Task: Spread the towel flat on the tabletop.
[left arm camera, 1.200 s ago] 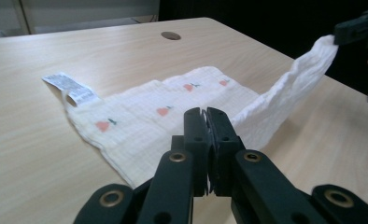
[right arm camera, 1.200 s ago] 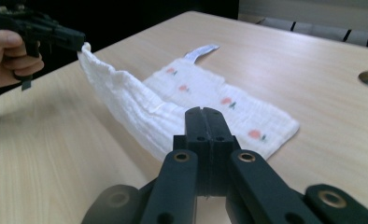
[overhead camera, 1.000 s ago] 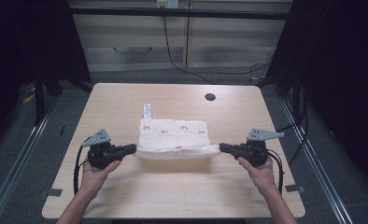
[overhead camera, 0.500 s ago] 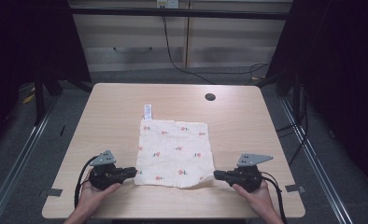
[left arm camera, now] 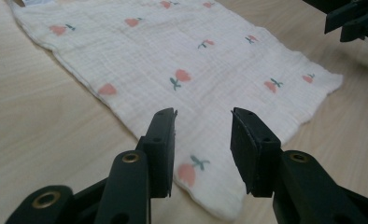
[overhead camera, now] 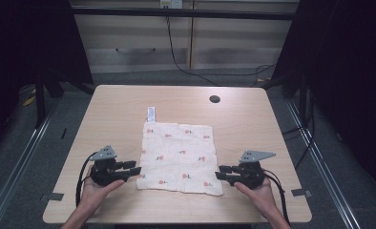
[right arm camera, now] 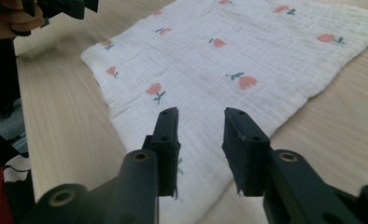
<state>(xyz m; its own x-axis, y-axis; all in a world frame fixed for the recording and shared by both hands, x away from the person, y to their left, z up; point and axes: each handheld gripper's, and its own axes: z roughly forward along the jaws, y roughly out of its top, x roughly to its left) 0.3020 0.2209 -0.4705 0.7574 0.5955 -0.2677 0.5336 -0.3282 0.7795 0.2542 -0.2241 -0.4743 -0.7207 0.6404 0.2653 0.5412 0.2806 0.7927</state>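
A white cloth (overhead camera: 180,157) printed with small pink tulips lies spread flat on the wooden table (overhead camera: 253,129). My left gripper (overhead camera: 134,168) sits at its near left corner and my right gripper (overhead camera: 220,172) at its near right corner. Both have just been opening their jaws. In the left gripper view the jaws (left arm camera: 203,116) stand apart over the cloth's corner (left arm camera: 187,60) without pinching it. In the right gripper view the jaws (right arm camera: 201,116) gape the same way above the cloth (right arm camera: 229,56). Each hand holds its gripper low, near the table's front edge.
A small white label (overhead camera: 151,113) sticks out from the cloth's far left corner. A dark round cable hole (overhead camera: 214,99) lies at the table's back. Bare wood surrounds the cloth on all sides. Dark frames and cables stand beyond the table.
Both hands drew the cloth toward the near edge and laid it out flat. Both grippers' jaws, shut on its corners before, have opened and let go.
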